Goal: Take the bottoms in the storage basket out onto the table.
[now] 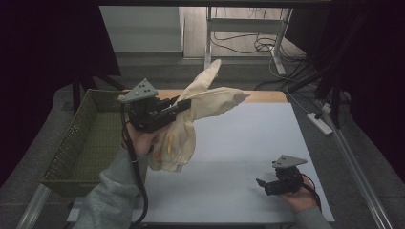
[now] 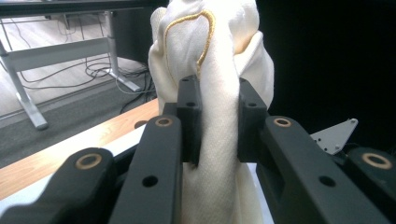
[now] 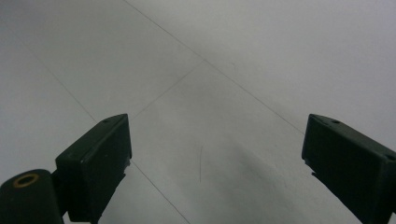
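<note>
The left gripper (image 1: pixel 184 104) is raised above the left part of the table (image 1: pixel 239 157), and its jaws are clamped on a cream cloth (image 1: pixel 191 119), pinching a bunched fold of it between the pads. In the left gripper view the cloth (image 2: pixel 212 93) fills the gap between the two black jaws, rises above them in a rounded lump and shows a thin gold line of stitching near its top (what the stitching depicts I cannot tell). From the high view the cloth hangs clear of the table, one part dropping down beside the person's left hand (image 1: pixel 141 140) and two other parts sticking up and out to the right, towards the table's far wooden edge. Just left of the table sits a green mesh basket (image 1: pixel 86 143), close to the left hand. The right gripper (image 1: pixel 261 183) rests low over the near right part of the table, well apart from the cloth, with its jaws spread wide and nothing between them; the right gripper view looks past them (image 3: pixel 215 163) onto the bare pale table surface (image 3: pixel 233 70).
</note>
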`<action>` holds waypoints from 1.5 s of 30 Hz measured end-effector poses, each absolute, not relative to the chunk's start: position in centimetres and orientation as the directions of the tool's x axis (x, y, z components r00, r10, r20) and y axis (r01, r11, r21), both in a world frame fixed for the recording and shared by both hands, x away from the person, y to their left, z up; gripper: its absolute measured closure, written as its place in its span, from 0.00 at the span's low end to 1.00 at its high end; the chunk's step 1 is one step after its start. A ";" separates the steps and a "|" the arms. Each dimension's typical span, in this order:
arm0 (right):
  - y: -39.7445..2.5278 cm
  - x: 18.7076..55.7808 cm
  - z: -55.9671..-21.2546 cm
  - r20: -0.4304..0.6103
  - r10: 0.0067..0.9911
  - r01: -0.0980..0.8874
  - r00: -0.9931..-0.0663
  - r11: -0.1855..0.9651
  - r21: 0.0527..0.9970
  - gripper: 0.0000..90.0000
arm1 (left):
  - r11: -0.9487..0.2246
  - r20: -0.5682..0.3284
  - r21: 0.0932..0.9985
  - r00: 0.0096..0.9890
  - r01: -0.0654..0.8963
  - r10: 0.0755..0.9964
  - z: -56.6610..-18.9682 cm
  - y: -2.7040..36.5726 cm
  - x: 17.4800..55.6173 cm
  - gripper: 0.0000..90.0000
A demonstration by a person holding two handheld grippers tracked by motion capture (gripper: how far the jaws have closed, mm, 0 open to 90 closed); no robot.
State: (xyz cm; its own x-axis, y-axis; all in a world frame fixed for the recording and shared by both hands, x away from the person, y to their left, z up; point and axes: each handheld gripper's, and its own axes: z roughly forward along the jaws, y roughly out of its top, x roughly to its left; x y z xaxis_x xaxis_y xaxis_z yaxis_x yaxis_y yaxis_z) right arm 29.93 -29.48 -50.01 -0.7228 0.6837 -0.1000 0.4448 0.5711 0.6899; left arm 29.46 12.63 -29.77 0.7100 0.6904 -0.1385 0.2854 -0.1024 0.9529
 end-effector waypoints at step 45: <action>-29.5 29.9 -50.1 -0.101 0.684 0.449 -0.722 0.575 0.685 0.10 | -0.167 -0.178 0.918 0.749 0.360 0.639 -34.1 8.9 31.9 0.84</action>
State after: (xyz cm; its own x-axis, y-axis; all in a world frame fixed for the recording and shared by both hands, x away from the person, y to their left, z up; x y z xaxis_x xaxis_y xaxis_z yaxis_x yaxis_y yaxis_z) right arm 29.94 -29.47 -50.06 -0.7221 0.6843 -0.1012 0.4485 0.5745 0.6846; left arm 31.87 8.89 -34.07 0.7488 0.6386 -0.1778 0.3600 -0.1665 0.9180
